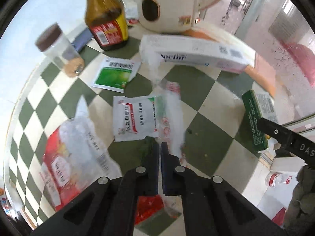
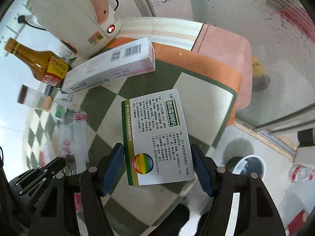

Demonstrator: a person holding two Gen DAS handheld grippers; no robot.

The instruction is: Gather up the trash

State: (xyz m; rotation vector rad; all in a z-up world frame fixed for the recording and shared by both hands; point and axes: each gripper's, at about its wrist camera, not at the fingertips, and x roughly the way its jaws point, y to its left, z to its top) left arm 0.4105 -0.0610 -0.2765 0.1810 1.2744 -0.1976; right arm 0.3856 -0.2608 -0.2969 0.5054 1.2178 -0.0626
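Left hand-held gripper [image 1: 159, 144]: its two blue pads are pressed together, right at the near edge of a thin see-through plastic wrapper [image 1: 173, 114]. It looks pinched between them, but the blur makes that hard to be sure of.
Right hand-held gripper [image 2: 157, 165]: its pads sit on both long sides of the green and white medicine box [image 2: 155, 137]. They look like they press on it, so it seems held.
Where the trash is: on the green and white checked bench [image 1: 206, 106], near its edge. There is a white sachet [image 1: 133, 118], a green sachet [image 1: 114, 74], a big red and white bag [image 1: 74, 151] and a long white box [image 1: 196, 53].
How the wrapper handles: very light, soft and floppy. It can slip out, so grab a good bunch of it, not just the rim.
How the medicine box handles: light and stiff card. Squeeze the long sides gently, or it may dent.
Not trash, I think: the brown bottle [image 1: 106, 15] and the kettle [image 1: 169, 5].
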